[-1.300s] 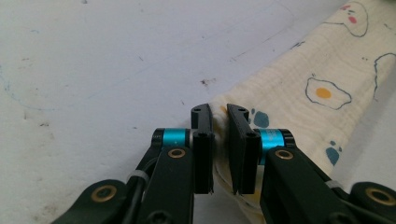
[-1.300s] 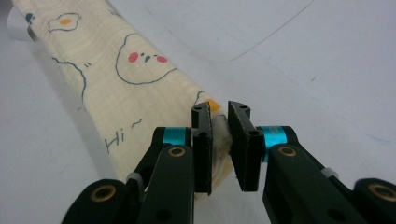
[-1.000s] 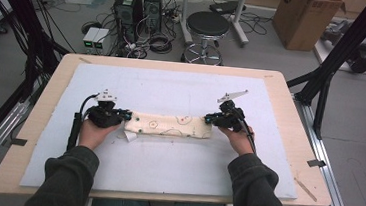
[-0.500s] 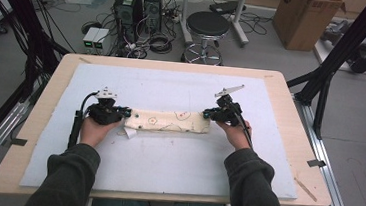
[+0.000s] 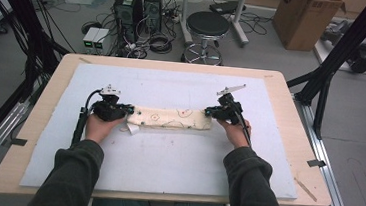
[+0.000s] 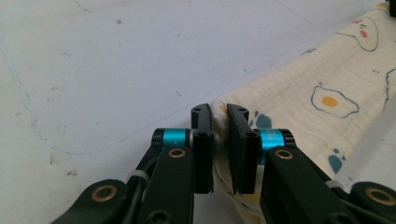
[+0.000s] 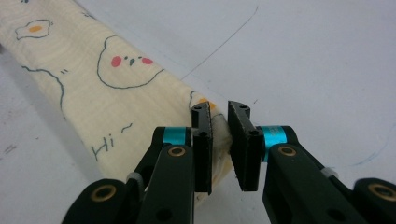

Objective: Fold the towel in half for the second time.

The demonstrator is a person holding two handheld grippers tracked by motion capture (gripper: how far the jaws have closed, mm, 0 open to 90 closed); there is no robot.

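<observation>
While the wooden surface spans the middle of the high view, a pale blue mat covers most of it. Across the centre of that mat lies a long folded cream cloth, printed with fried eggs and a bear face, stretched from left to right between the two hands. At its left end the left tool is clenched on the fabric; in the left gripper view the cloth bunches between the nearly closed jaws of the left tool. At the right end the right tool likewise pinches the cloth, a corner of it caught between the jaws of the right tool at lower centre.
</observation>
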